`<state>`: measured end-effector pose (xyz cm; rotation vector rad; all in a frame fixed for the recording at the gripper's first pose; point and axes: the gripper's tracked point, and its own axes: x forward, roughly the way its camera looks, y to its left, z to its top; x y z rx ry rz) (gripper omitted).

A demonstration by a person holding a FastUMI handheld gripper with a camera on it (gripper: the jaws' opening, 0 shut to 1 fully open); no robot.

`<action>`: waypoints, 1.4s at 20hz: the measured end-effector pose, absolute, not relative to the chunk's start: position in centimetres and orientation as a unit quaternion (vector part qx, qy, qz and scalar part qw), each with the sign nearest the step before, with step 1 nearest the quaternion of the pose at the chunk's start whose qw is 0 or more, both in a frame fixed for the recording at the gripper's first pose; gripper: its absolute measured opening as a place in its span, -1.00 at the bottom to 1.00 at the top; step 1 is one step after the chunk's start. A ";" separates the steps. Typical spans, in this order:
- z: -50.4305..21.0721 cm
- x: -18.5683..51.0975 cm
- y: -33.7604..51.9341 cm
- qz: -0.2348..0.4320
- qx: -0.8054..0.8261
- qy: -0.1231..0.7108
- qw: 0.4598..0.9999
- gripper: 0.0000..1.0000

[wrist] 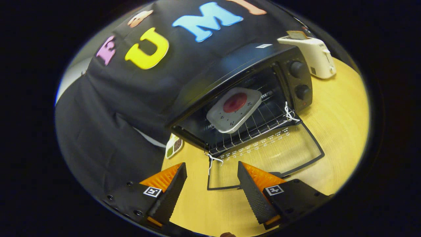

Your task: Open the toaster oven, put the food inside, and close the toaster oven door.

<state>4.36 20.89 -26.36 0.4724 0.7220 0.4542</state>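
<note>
The black toaster oven (230,70) stands on the wooden table beyond my fingers. Its glass door (273,151) is folded down flat onto the table, just ahead of them. A white square plate (245,112) carrying a red round piece of food (235,102) rests on the wire rack (263,126) inside the oven. My gripper (210,179) hovers over the near edge of the door, open, with nothing between its orange-backed fingers (253,191). White strings hang at the rack's front corners.
A white pop-up toaster (312,54) stands beside the oven on the side of its two knobs (299,80). A small patterned card (173,145) lies on the wooden table (338,131) at the oven's other side, against the black cloth wall.
</note>
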 end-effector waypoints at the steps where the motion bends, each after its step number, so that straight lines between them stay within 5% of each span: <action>1: -27.3 3.7 20.7 0.219 0.192 0.360 0.886 0.96; 13: -34.5 0.9 14.6 0.124 -0.040 0.451 0.883 0.97; 28: -37.7 2.2 14.5 0.065 -0.065 0.495 0.864 0.94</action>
